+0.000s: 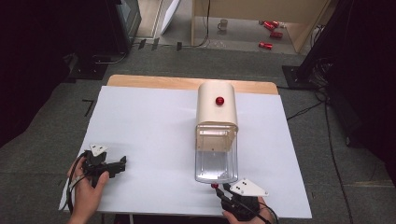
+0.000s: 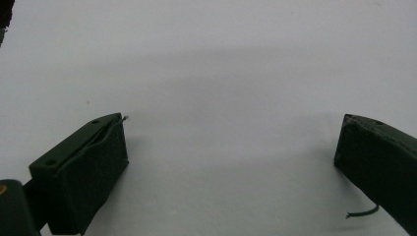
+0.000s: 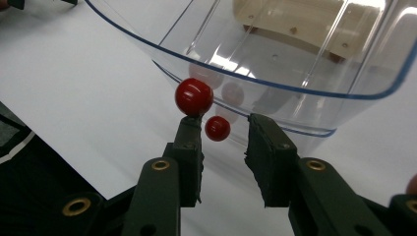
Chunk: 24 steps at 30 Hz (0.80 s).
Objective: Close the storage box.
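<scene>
Right hand-held gripper (image 3: 223,135) held at 6 o'clock edge of white worktop (image 1: 149,135), just short of clear drawer (image 1: 216,163) pulled out of cream box (image 1: 216,108). Jaws seen partly closed, not gripping; small red ball (image 3: 217,128) seen in gap, second red ball (image 3: 194,96) above one jaw tip. Left hand-held gripper (image 2: 231,147) kept wide open, nothing held, at 8 o'clock of worktop.

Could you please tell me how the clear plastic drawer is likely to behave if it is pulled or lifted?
The clear plastic drawer looks thin-walled and empty, so it is probably light yet fairly stiff. Its glossy curved rim may be slippery for fingers. Already drawn out of the cream housing onto the smooth white table, it would likely slide easily.
</scene>
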Available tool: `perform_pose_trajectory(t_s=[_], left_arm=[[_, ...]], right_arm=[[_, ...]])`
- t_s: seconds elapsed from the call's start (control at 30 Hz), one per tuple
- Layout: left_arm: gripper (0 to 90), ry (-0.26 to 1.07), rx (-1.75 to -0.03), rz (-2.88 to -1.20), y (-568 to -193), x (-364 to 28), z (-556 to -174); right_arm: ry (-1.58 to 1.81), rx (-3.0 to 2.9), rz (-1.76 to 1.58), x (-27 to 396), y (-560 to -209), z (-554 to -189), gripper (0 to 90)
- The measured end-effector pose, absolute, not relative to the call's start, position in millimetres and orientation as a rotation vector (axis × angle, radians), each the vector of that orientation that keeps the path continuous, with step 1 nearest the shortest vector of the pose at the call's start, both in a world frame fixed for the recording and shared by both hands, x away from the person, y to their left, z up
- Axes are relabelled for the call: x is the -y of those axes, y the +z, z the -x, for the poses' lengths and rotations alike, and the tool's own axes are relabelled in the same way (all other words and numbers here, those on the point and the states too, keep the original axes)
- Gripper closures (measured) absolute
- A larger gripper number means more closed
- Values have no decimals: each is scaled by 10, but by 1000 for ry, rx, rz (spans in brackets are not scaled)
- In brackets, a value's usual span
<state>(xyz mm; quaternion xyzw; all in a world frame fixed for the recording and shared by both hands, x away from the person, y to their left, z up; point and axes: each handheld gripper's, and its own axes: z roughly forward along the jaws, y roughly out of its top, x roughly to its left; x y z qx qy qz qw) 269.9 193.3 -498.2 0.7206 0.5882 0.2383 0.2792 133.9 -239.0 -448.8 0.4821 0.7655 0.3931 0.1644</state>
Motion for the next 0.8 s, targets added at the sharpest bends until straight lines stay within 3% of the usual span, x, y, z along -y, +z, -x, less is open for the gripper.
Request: perform_pose_trajectory(t_s=[0.3, 0.53, 0.8], left_arm=[[0, 639, -1578, -1934, -4982, -1933, -2699], [0, 639, -1578, -1934, -4982, -1933, -2699], [0, 639, -1578, -1934, -4982, -1933, -2699]], right_arm=[[1163, -2165, -1397, 2344, -4467, -1335, 683], [1182, -2177, -1388, 2301, -4452, -1332, 752], [1213, -2153, -1387, 2325, -4410, -1327, 771]])
